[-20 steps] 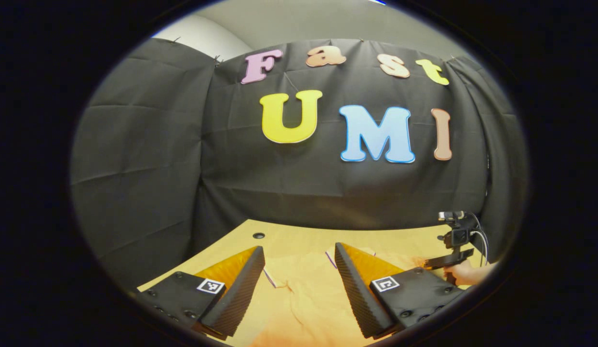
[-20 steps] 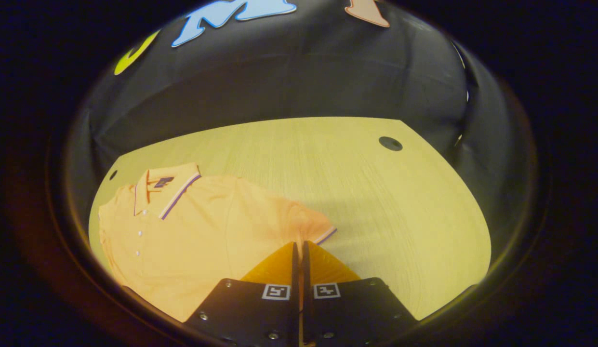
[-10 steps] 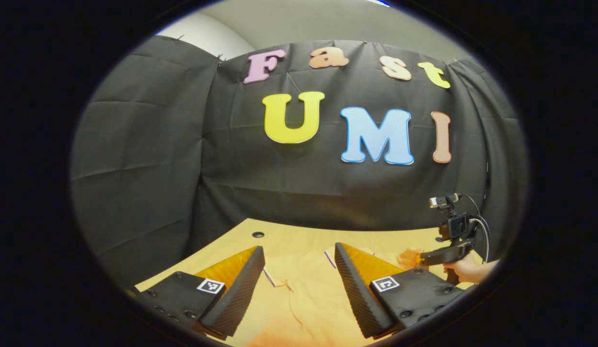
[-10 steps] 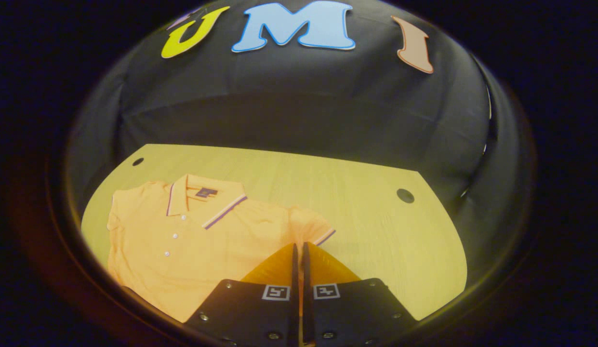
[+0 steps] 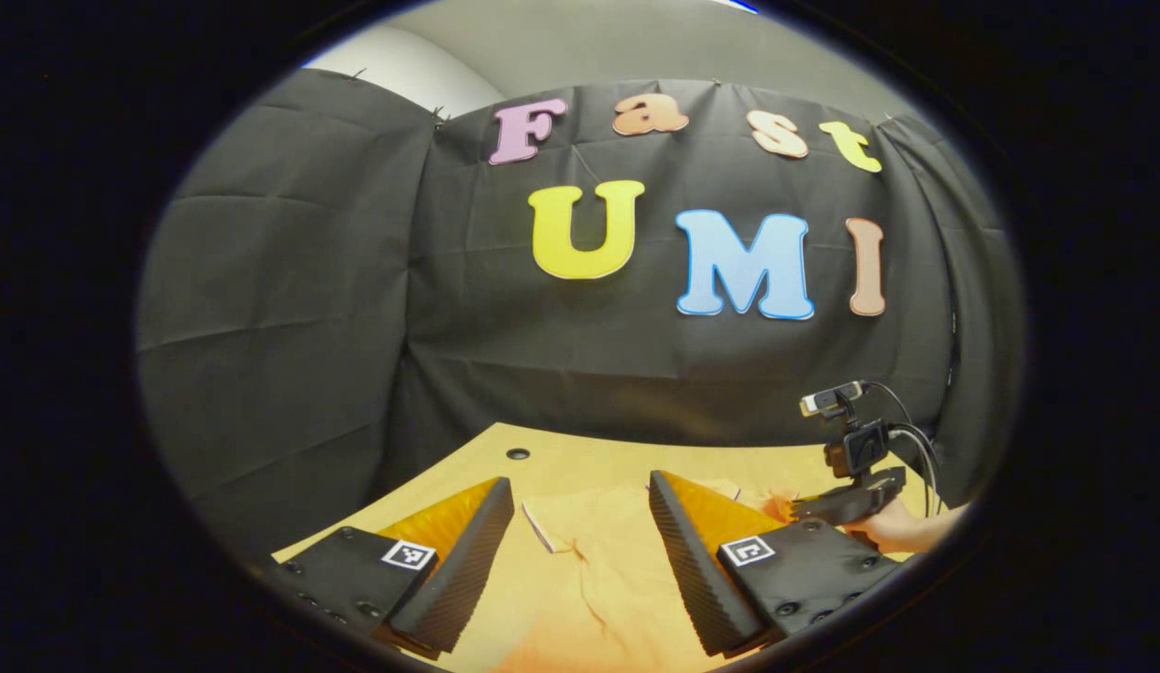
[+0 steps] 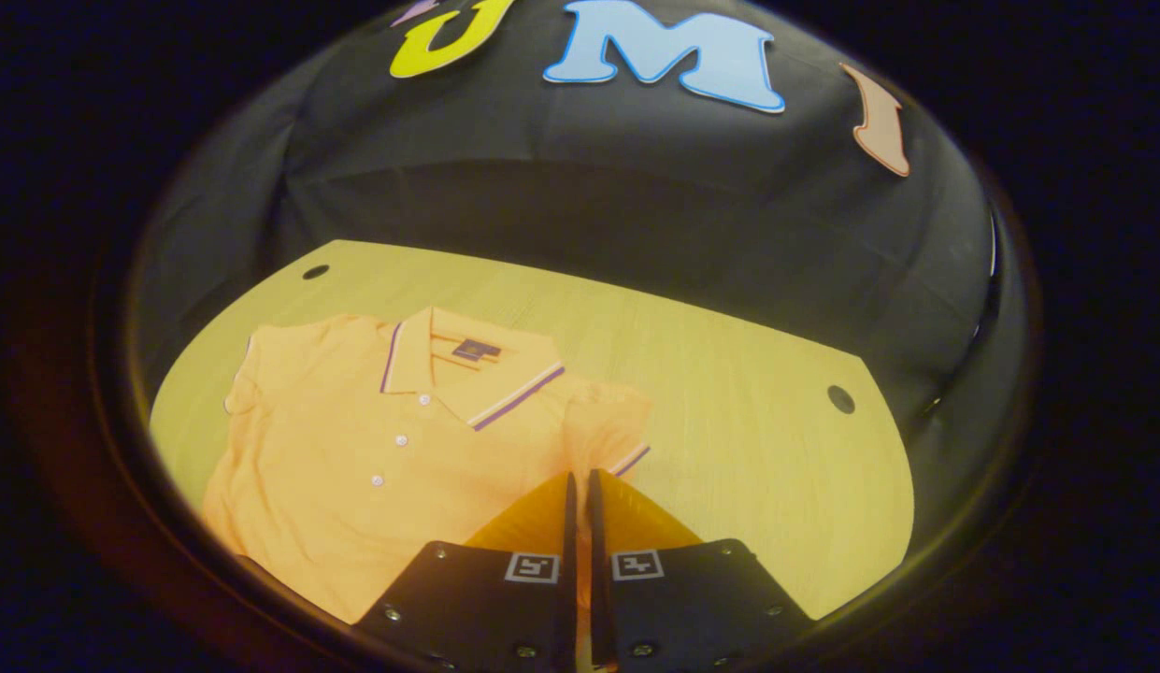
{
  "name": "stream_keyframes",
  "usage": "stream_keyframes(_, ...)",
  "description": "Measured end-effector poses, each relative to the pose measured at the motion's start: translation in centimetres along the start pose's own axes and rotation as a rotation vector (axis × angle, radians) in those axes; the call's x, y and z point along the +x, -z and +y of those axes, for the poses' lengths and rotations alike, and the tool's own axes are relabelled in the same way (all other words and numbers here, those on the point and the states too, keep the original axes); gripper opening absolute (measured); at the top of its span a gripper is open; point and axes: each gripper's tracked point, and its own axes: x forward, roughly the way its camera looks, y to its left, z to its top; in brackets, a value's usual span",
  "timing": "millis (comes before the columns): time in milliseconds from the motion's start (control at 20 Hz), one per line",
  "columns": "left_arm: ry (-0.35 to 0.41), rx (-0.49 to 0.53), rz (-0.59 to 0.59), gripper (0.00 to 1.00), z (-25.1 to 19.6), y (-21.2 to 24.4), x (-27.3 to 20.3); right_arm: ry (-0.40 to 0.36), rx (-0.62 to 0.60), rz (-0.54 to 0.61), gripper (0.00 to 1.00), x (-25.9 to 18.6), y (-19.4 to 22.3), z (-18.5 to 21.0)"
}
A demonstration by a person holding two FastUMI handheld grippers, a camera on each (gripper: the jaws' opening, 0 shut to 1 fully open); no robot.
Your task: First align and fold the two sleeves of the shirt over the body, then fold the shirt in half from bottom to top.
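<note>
- My right gripper [image 6: 580, 479] has its two fingers pressed together on the hem of the right sleeve [image 6: 609, 439] of the orange short-sleeved polo shirt [image 6: 374, 467]; in the right gripper view the sleeve is bunched up just above the fingertips, at about 12 o'clock from them.
- The shirt lies front up on the pale wooden table [image 6: 729, 411], its body spreading toward 9 o'clock from my right gripper, with the purple-and-white-striped collar [image 6: 472, 369] toward 11 o'clock.
- A small row of white buttons [image 6: 399, 439] runs down the placket below the collar.
- My left gripper [image 5: 580, 495] stands wide open over the shirt, with orange cloth showing between its fingers and nothing clasped.
- In the left gripper view I see the right gripper at about 3 o'clock, held by a hand [image 5: 902, 531], with orange cloth bunched at its tip.
- A round dark hole [image 6: 839, 399] sits in the table at 2 o'clock from my right gripper, well apart from the shirt.
</note>
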Motion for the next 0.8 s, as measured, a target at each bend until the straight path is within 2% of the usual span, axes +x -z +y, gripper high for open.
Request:
stream_keyframes(350,-0.026,-0.018,0.01,0.94,1.2,0.6,-0.3,-0.044,-0.082,0.058,0.09,1.1,1.6,2.4)
stream_keyframes(650,-0.027,-0.031,0.016,0.94,1.6,1.1,0.5,-0.088,-0.093,0.082,0.13,1.0,2.2,3.5)
stream_keyframes(700,-0.026,-0.033,0.016,0.94,1.8,1.2,0.7,-0.098,-0.087,0.08,0.19,0.8,2.0,3.7)
stream_keyframes(750,-0.024,-0.034,0.018,0.94,1.7,1.3,1.0,-0.108,-0.078,0.075,0.2,0.4,1.9,3.9)
stream_keyframes(800,-0.02,-0.035,0.019,0.94,1.8,1.4,1.3,-0.119,-0.068,0.07,0.32,-0.2,1.6,4.2)
